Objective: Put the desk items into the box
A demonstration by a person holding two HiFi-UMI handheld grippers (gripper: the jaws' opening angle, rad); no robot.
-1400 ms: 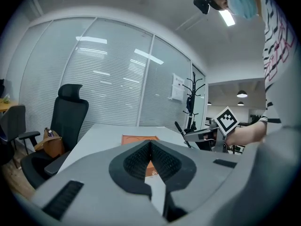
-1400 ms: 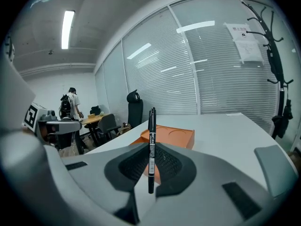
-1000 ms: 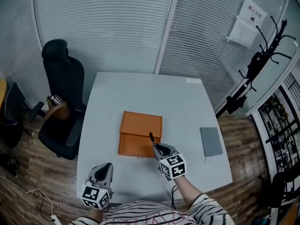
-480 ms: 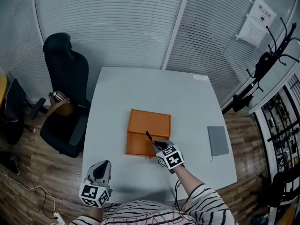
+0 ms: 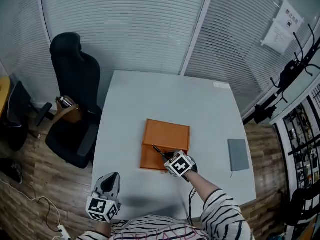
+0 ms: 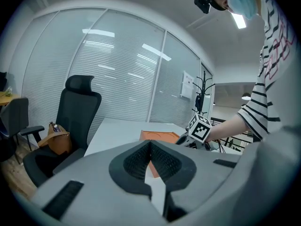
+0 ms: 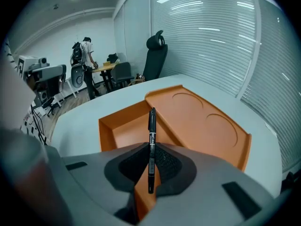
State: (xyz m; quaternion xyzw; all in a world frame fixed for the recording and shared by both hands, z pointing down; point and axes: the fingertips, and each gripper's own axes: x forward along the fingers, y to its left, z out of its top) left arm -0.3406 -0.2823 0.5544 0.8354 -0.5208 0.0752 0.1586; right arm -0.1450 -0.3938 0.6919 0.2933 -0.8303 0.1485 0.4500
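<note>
Right gripper [image 7: 150,163] clamps the black pen [image 7: 152,126] upright over the orange box [image 7: 122,131], centre frame (its lid [image 7: 202,121] lies open beyond). Best move: dip the tip low into the tray, then release. Left gripper [image 6: 150,158], jaws together and empty, waits at the head view's lower left.

Right gripper [image 5: 169,158]: forearm in striped sleeve [image 5: 220,209] extended forward, jaws clamped on a black pen [image 7: 151,131]. Left gripper [image 5: 111,178]: positioned near the body, at left, jaws pressed together with nothing between them.
</note>
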